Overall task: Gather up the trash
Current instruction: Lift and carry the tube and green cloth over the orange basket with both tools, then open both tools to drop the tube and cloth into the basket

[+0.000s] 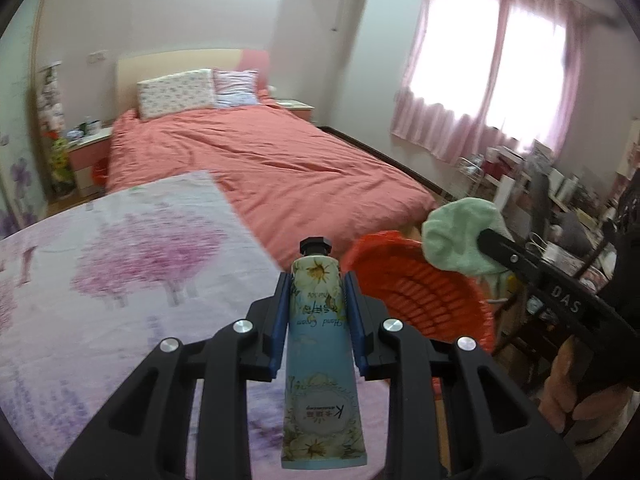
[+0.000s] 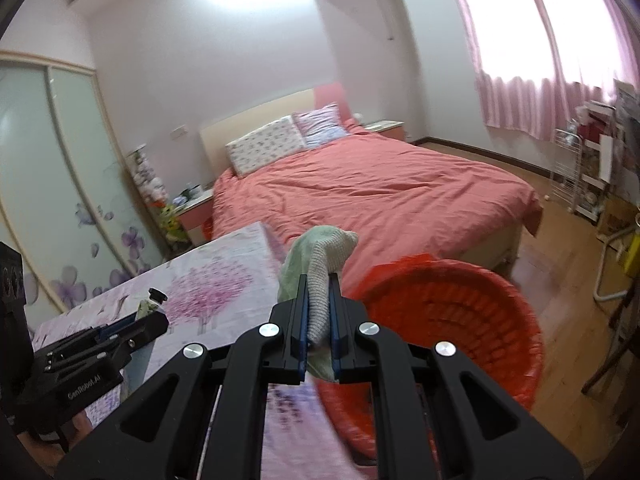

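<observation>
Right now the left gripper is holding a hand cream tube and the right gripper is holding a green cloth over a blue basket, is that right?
Not quite: the basket is red, as the right wrist view shows. The left gripper does hold the hand cream tube, and the right gripper holds the green cloth.

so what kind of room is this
A bedroom, in a home by the look of it. A made bed with pillows fills the middle, a nightstand stands beside it, and pink curtains hang over the window.
</observation>
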`<action>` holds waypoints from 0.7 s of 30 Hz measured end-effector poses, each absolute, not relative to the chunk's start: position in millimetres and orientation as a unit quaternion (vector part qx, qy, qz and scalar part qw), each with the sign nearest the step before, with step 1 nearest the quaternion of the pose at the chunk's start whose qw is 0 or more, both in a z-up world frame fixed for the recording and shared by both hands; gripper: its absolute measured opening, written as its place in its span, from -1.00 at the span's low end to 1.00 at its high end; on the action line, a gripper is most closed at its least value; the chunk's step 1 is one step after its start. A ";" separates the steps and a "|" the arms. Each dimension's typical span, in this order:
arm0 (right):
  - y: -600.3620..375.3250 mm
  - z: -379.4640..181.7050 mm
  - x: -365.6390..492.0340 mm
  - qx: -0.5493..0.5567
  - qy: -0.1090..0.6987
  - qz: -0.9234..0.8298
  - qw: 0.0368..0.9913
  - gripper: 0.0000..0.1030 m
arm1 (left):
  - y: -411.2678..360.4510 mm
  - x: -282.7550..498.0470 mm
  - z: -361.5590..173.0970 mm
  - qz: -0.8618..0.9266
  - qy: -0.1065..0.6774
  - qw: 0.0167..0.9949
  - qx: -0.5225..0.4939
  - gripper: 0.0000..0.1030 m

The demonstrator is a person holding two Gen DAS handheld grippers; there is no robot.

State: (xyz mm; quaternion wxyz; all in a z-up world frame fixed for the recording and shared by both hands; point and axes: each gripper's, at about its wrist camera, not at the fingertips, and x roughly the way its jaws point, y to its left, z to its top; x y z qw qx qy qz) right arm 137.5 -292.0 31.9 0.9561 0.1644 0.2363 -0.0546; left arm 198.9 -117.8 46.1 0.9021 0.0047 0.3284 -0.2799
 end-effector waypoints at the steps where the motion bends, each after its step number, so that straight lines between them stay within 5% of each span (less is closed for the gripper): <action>1: -301.3 29.0 136.9 0.168 0.236 -0.063 0.955 -0.83 | -128.5 199.6 44.0 -0.287 0.330 0.899 0.008 -0.47; 14: -361.7 2.5 141.4 0.215 0.248 -0.106 0.939 -0.82 | -240.0 223.0 2.4 -0.342 0.371 0.863 0.015 -0.46; 16: -368.1 -3.1 143.7 0.228 0.255 -0.100 0.934 -0.80 | -247.4 227.1 -5.7 -0.338 0.381 0.861 0.015 -0.30; 21: -378.7 -19.4 142.5 0.256 0.270 -0.095 0.923 -0.40 | -247.8 238.3 -22.2 -0.315 0.397 0.862 0.021 -0.15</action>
